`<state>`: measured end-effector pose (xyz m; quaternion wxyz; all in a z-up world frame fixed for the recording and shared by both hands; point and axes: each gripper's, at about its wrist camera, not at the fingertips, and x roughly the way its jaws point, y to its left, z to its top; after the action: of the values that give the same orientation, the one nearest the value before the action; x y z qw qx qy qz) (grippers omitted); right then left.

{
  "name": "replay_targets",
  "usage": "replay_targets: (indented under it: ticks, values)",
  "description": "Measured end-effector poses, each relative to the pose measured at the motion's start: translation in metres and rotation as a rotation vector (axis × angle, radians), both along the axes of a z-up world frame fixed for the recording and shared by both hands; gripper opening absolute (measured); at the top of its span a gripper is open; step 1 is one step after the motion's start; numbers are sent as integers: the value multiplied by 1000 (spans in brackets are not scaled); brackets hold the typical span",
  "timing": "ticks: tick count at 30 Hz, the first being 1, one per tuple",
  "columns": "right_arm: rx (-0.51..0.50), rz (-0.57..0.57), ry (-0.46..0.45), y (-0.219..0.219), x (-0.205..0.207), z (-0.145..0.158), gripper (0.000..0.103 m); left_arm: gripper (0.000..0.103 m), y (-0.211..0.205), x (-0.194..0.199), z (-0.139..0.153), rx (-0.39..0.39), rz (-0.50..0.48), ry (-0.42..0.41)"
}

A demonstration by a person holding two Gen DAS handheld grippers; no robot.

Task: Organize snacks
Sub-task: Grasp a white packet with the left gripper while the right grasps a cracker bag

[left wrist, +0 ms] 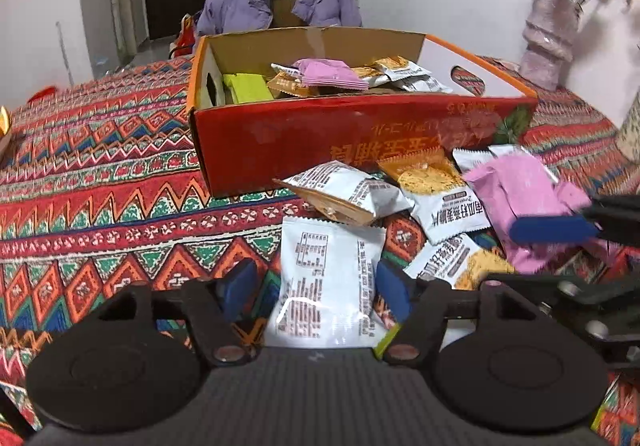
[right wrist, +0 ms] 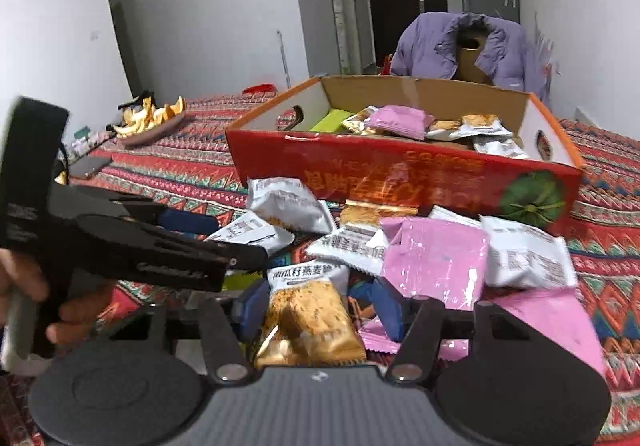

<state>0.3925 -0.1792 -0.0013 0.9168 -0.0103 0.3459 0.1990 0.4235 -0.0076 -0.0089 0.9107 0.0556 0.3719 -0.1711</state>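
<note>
Left wrist view: the left gripper [left wrist: 316, 288] has its blue pads partly spread on either side of a white snack packet [left wrist: 326, 278] lying printed side up on the patterned tablecloth [left wrist: 100, 185]; the right pad appears to meet the packet's edge, while contact at the left pad cannot be told. Beyond it a loose heap of packets, among them a pink packet [left wrist: 520, 201], lies against the near wall of the red cardboard box [left wrist: 340, 141], which already contains several snacks. From the right edge, the right gripper's blue finger [left wrist: 552, 230] reaches over the pink packet.

Right wrist view: the right gripper [right wrist: 320, 306] has narrowly parted pads flanking an orange-and-white oat snack packet [right wrist: 308, 314]; whether they press on it cannot be told. The left gripper's black body, held by a hand [right wrist: 60, 310], crosses the left foreground. A vase of flowers [left wrist: 552, 33] stands at the right, orange peels [right wrist: 148, 117] at the far left. Open cloth lies left of the box.
</note>
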Motion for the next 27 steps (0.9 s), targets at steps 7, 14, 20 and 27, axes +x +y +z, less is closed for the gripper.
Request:
replay_targets:
  ticks: [7,14,20,27]
  values:
    - [-46,19,36,13,9,-13,46,41,11,-8,2,-22,30,-19]
    - [-47,-4,12,6,-3,-2,39,41,25,-35,21,-31,76,-49]
    - [-31,-40,-29,-12,-41,25,39,41,28,-82,44,-39,110,-87]
    - [-5,-90,-92,-44,-110,58,39,41,37,-150,69,-94,185,-144]
